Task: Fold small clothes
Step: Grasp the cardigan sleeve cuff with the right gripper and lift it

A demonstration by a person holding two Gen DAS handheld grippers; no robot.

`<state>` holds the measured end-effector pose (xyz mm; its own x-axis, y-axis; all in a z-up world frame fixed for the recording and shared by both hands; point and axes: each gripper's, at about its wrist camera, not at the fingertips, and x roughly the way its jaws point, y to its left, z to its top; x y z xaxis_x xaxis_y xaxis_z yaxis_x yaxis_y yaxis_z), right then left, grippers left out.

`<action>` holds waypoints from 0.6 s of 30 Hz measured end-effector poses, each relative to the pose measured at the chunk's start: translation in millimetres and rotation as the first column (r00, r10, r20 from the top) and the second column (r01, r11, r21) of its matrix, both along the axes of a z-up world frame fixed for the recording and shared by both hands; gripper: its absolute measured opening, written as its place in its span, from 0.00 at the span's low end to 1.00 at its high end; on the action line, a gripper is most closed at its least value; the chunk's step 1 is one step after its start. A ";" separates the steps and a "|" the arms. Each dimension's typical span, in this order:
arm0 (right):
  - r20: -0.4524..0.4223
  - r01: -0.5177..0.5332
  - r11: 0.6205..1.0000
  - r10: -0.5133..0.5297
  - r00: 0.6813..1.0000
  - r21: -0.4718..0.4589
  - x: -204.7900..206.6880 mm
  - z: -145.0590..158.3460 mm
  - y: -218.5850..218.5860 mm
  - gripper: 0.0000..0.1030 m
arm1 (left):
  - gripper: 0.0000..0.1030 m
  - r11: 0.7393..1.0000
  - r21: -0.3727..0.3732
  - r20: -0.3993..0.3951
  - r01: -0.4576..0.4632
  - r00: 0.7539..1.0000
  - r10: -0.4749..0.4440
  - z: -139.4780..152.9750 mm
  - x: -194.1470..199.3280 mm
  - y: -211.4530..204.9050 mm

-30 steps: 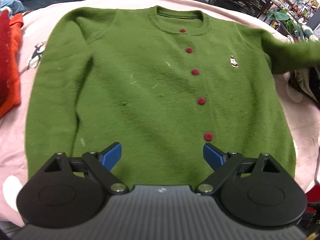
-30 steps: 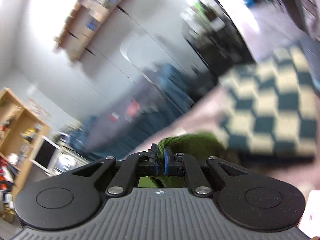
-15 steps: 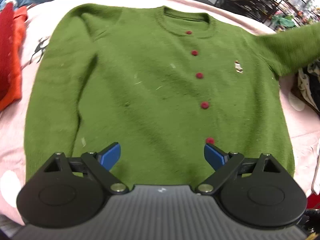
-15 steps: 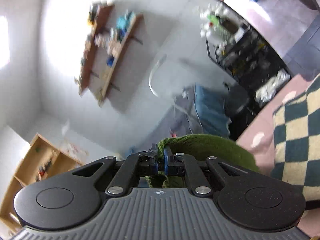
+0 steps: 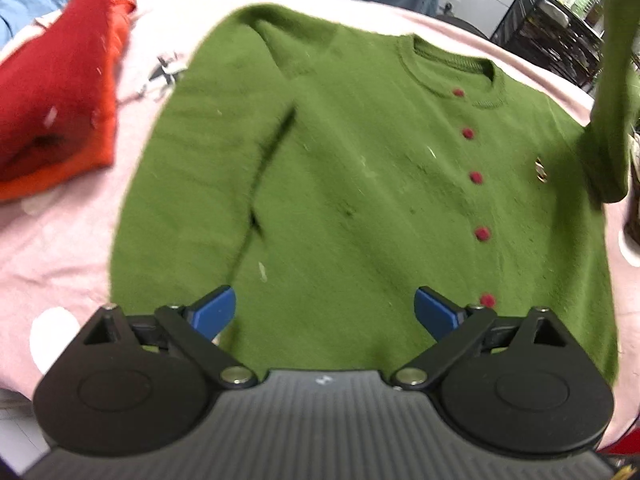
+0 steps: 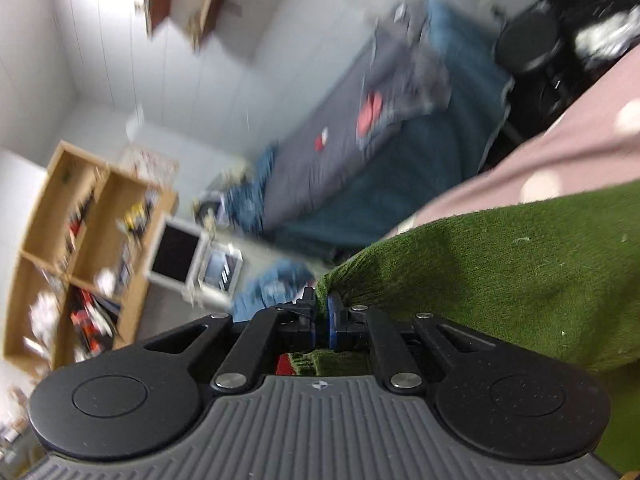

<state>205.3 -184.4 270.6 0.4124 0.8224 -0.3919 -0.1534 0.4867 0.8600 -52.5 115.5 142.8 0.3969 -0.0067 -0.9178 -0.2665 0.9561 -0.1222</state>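
Green sleeve (image 6: 500,264) hides right gripper's (image 6: 321,322) pinching fingers (image 6: 333,320).

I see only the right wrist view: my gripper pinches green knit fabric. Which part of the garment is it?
Observer: The cuff end of a sleeve, lifted above the green cardigan in the left wrist view.
Operator: Is the other sleeve also lifted?
Observer: No, it lies flat along the body on the pink cover.
Operator: What does the left gripper do?
Observer: The left gripper is open over the hem, holding nothing.
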 end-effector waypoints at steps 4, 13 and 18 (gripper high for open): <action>-0.004 -0.090 0.991 0.090 0.996 -0.097 7.1 -32.9 72.7 0.10 | 1.00 0.998 0.061 0.025 -0.003 1.000 0.002 7.3 1.7 2.1; -0.119 -0.182 0.960 0.160 0.980 -0.214 12.9 -106.1 169.7 0.11 | 1.00 0.998 0.066 0.016 -0.014 1.000 0.013 4.3 4.3 12.0; -0.163 -0.168 0.951 0.129 0.978 -0.258 20.4 -133.8 185.1 0.13 | 1.00 0.997 0.080 0.009 -0.013 1.000 0.013 2.8 6.9 17.1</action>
<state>225.7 0.8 136.8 0.2173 0.7259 -0.6526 -0.1272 0.6839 0.7184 -45.6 132.7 145.5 0.4043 0.0719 -0.9118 -0.2782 0.9593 -0.0477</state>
